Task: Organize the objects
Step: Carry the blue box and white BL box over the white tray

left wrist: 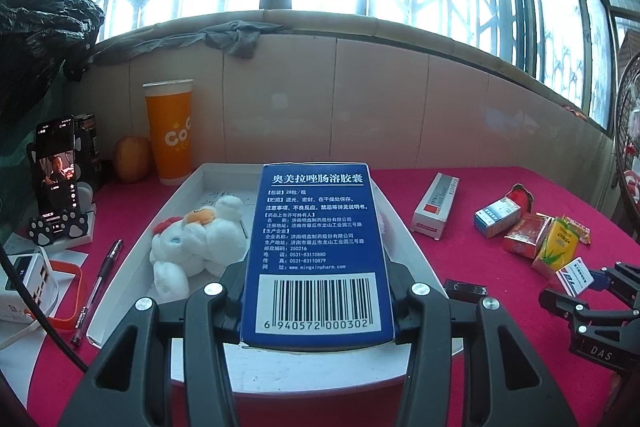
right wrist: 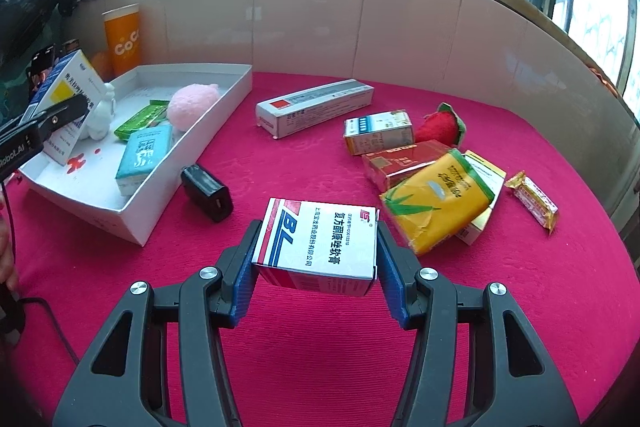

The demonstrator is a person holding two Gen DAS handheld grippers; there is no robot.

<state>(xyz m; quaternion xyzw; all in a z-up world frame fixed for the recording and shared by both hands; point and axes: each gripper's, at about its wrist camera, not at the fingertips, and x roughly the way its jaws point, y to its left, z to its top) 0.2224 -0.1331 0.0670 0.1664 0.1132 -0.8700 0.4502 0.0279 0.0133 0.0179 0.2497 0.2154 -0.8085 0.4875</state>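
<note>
Left wrist view: left gripper (left wrist: 318, 291), fingers pinching a blue medicine box (left wrist: 318, 247) held above the white tray (left wrist: 132, 259); a white plush toy (left wrist: 196, 247) lies inside. Right wrist view: right gripper (right wrist: 316, 259), fingers pinching a white ointment box (right wrist: 320, 243) above the red table (right wrist: 320, 347). Loose nearby: black charger (right wrist: 207, 193), yellow tissue pack (right wrist: 436, 203), long grey box (right wrist: 314, 107).

A blue medicine box (left wrist: 316, 251) hangs clamped above the white tray (right wrist: 192, 155); a white ointment box (right wrist: 320, 243) is clamped above the table's near middle.
</note>
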